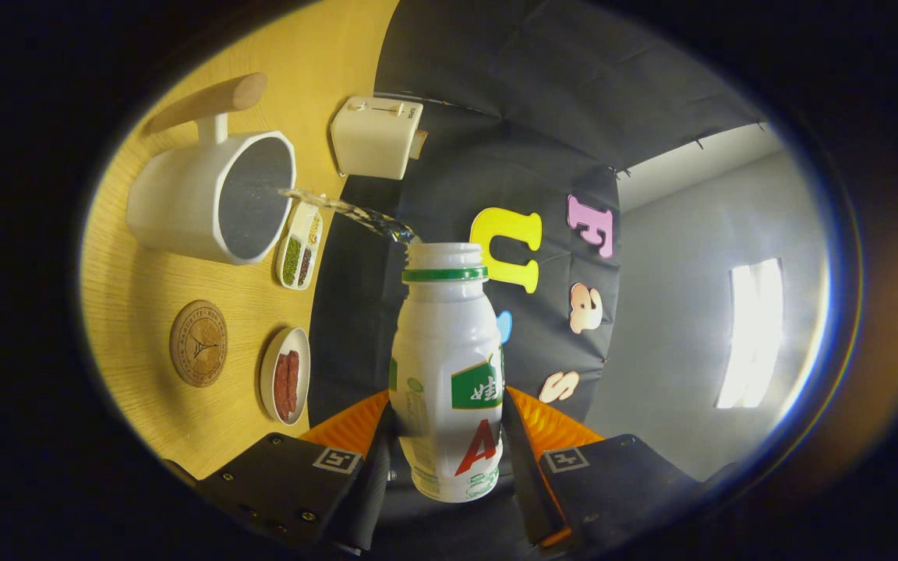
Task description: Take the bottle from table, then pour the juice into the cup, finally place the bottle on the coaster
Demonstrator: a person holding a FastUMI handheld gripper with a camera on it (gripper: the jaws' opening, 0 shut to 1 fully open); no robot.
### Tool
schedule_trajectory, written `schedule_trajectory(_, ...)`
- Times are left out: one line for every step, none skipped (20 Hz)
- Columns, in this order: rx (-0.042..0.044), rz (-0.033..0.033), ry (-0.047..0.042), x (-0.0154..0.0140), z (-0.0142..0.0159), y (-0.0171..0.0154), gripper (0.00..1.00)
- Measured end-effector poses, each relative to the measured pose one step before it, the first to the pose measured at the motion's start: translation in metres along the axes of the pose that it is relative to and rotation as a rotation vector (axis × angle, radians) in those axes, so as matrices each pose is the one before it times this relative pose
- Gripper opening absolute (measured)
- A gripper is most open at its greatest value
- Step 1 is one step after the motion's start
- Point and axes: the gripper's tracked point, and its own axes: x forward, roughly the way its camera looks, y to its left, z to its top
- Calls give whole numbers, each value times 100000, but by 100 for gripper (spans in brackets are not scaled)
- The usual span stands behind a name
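The gripper (447, 436) pinches the bottle (447, 366) between its two fingers, one pressing on each side of the lower body. The bottle is white plastic with a rounded, waisted shape, a green ring under its open threaded mouth, and a printed label. It is tipped on its side relative to the table (145, 374), and a thin clear stream (344, 209) arcs from its mouth into the cup (211, 195). The cup is white and faceted, with a dark inside and a rounded wooden handle. Near the cup lies a small oblong dish (300, 245) divided into sections of green and dark grains. Further along the wood-grain tabletop sit a round embossed coaster (198, 343), a small round plate (285, 375) with reddish strips, and a boxy cream toaster (377, 136) by the wall. Nothing stands between the bottle and the cup.
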Motion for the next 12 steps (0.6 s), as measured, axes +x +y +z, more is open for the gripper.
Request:
schedule_trajectory(-352, -248, -39, -20, -41, -87, 70)
schedule_trajectory(-169, -145, -47, 100, 10, -109, 70)
schedule_trajectory(-293, -93, -43, -31, 25, -76, 70)
schedule_trajectory(-363, -39, -14, 69, -26, -28, 70)
schedule_trajectory(-290, 31, -10, 73, -92, -64, 70)
schedule_trajectory(-198, -28, -10, 2, -3, -45, 70)
schedule_trajectory(-283, -140, -81, 30, 8, -31, 70)
schedule_trajectory(-356, -77, -118, 2, 13, -45, 70)
schedule_trajectory(-570, -210, -233, 4, 118, -66, 70)
schedule_trajectory(-671, -149, -224, -43, 96, -95, 70)
schedule_trajectory(-725, -44, -379, 26, 30, -146, 70)
schedule_trajectory(-682, -141, -197, -27, 61, -139, 70)
